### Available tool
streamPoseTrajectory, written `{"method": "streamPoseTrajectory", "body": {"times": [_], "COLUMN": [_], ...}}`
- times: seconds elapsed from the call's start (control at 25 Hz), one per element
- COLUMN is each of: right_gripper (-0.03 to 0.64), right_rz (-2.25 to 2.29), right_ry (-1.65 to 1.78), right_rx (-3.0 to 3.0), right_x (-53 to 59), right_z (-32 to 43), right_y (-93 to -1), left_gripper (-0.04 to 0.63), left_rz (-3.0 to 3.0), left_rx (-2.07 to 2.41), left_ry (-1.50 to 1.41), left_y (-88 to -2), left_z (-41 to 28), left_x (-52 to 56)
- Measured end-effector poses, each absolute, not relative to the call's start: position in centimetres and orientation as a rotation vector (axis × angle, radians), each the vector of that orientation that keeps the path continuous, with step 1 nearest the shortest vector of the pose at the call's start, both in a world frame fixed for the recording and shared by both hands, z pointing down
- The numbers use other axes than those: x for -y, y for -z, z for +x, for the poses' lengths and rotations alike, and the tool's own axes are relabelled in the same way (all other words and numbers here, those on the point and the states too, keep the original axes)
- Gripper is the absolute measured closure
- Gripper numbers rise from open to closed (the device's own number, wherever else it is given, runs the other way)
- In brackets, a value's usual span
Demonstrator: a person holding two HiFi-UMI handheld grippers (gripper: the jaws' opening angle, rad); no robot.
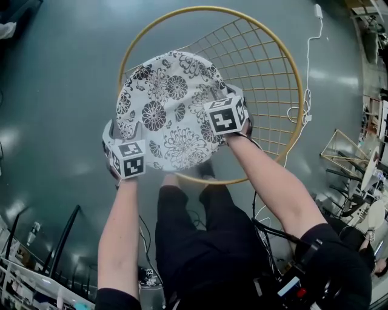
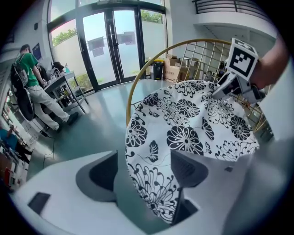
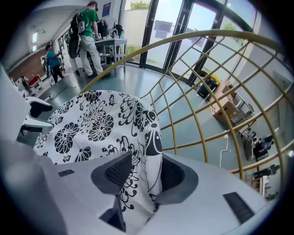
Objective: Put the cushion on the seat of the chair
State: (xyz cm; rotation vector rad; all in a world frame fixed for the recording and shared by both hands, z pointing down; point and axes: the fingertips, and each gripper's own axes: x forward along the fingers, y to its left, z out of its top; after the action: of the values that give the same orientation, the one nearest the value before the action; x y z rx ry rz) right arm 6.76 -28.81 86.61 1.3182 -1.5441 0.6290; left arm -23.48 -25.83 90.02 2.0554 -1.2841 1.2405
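Both are spread: the left tool [image 2: 147,172] and right tool [image 3: 142,176] straddle the floral cushion [image 1: 167,103] edge, seemingly unpinched. Beyond them it lies on the gold wire chair [image 1: 209,8], overhanging the rim left-tool side, so it could slide off.

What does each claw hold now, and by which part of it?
Nothing is gripped. Left claw and right claw are open; the edge of the cushion only lies between their jaws.
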Motion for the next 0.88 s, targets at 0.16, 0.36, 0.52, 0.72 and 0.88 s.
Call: {"method": "streamPoseTrajectory", "body": {"times": [0.16, 0.36, 0.52, 0.72, 0.88], "right_gripper": [0.425, 0.399, 0.402, 0.461, 0.500], "right_rz": [1.317, 1.307, 1.321, 1.314, 1.297], "right_ry": [-0.631, -0.646, -0.624, -0.643, -0.633], "right_rx": [1.591, 1.645, 1.723, 1.856, 1.996], "right_x": [28.8, 27.6, 27.5, 26.4, 25.9], "right_z": [5.9, 5.0, 4.5, 4.0, 3.3], "right_y": [-84.4, -81.3, -78.2, -73.8, -69.8], "left_gripper": [0.236, 0.238, 0.238, 0.249, 0.318], "left_rz": [2.090, 2.111, 2.137, 2.147, 2.150], "left_rx": [1.330, 1.394, 1.445, 1.481, 1.471], "left_ry": [-1.178, -1.055, -0.940, -0.842, -0.706], "left_y": [-87.2, -81.8, -77.3, -72.1, -68.4], "left_z": [-23.6, -22.8, -21.8, -20.3, -18.9], "left_x": [25.7, 25.0, 24.7, 22.7, 21.3]}}
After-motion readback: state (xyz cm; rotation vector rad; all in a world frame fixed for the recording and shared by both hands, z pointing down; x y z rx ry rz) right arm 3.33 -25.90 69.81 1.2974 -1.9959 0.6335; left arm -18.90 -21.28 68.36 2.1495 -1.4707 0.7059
